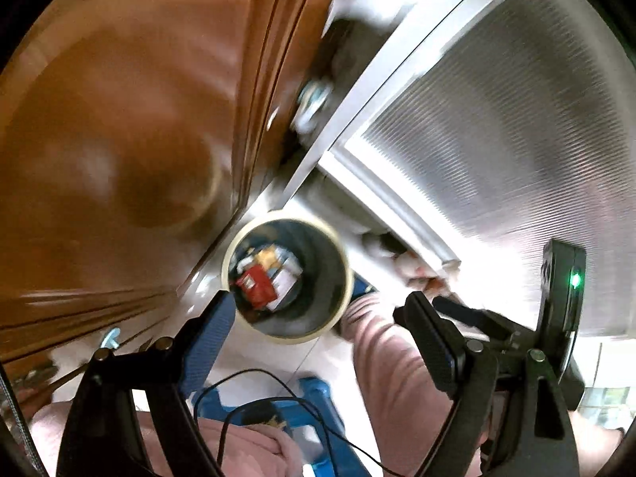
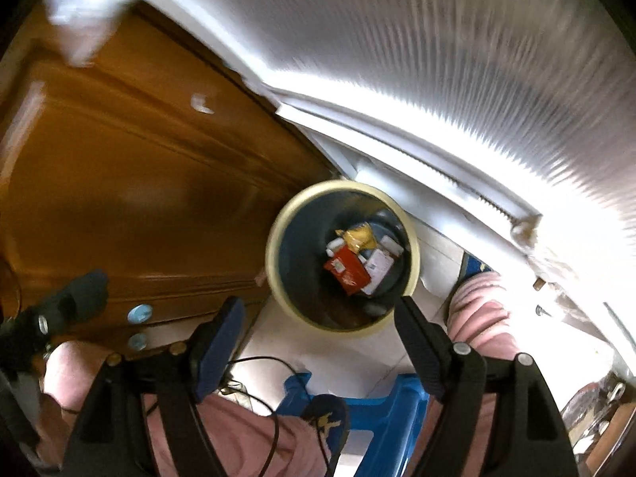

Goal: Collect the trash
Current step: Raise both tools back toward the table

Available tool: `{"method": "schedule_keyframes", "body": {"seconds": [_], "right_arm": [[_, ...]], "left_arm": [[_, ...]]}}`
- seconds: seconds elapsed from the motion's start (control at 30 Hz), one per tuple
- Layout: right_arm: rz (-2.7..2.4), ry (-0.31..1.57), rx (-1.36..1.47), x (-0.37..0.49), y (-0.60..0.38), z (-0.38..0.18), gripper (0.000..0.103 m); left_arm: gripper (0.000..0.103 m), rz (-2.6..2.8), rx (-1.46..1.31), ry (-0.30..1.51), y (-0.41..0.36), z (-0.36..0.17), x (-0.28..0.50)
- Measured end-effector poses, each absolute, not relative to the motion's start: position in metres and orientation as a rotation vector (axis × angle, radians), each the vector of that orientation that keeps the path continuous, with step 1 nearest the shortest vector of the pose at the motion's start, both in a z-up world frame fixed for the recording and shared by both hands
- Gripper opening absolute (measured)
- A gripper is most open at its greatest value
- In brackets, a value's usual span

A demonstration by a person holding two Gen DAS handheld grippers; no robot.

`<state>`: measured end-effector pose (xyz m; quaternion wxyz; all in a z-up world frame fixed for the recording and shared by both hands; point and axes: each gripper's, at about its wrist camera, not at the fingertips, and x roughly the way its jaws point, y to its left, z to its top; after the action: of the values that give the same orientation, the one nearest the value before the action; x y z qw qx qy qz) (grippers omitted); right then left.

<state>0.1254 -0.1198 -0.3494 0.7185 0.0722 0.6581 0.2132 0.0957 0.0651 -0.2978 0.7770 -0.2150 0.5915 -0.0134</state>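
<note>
Trash [image 2: 359, 264] lies at the bottom of the cream-rimmed bin [image 1: 228, 266], below and ahead of both your claws; your left claw [image 1: 314, 314] and right claw [image 2: 318, 318] stand wide apart, nothing between the fingers; a red box [image 2: 348, 274], a yellow wrapper [image 2: 359, 238] and pale cartons show, their print too blurred to read; bin stands on a pale tiled floor [image 2: 278, 342] beside a brown wooden door [image 2: 139, 183]; a blue stool [image 2: 381, 401] sits nearer you.
</note>
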Motion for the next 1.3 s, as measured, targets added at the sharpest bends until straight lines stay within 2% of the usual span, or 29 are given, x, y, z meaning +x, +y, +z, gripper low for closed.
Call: {"method": "schedule_keyframes", "body": {"seconds": [0.23,0.5,0.8,0.97,1.3], "right_arm": [[0.561,1.291,0.094,0.098,-0.124,-0.257,0.078],[0.639,1.056,-0.022,0.087,-0.123,-0.147,0.078],[0.655,0.755,-0.159,0.102,-0.132,-0.032,0.078],[0.601,0.674,-0.227,0.142,-0.141,-0.002,0.078],[0.47,0.687,-0.161,0.255,-0.171,-0.001,0.075]], "left_arm": [[0.086,-0.101,-0.413,1.122,0.052,-0.212,0.088],[0.086,-0.193,-0.233,0.965,0.027,-0.114,0.086],[0.086,-0.192,-0.089,0.886,0.025,-0.036,0.131],[0.086,-0.152,0.021,0.842,0.028,-0.007,0.175],[0.086,-0.112,0.137,0.813,0.028,0.009,0.29]]}}
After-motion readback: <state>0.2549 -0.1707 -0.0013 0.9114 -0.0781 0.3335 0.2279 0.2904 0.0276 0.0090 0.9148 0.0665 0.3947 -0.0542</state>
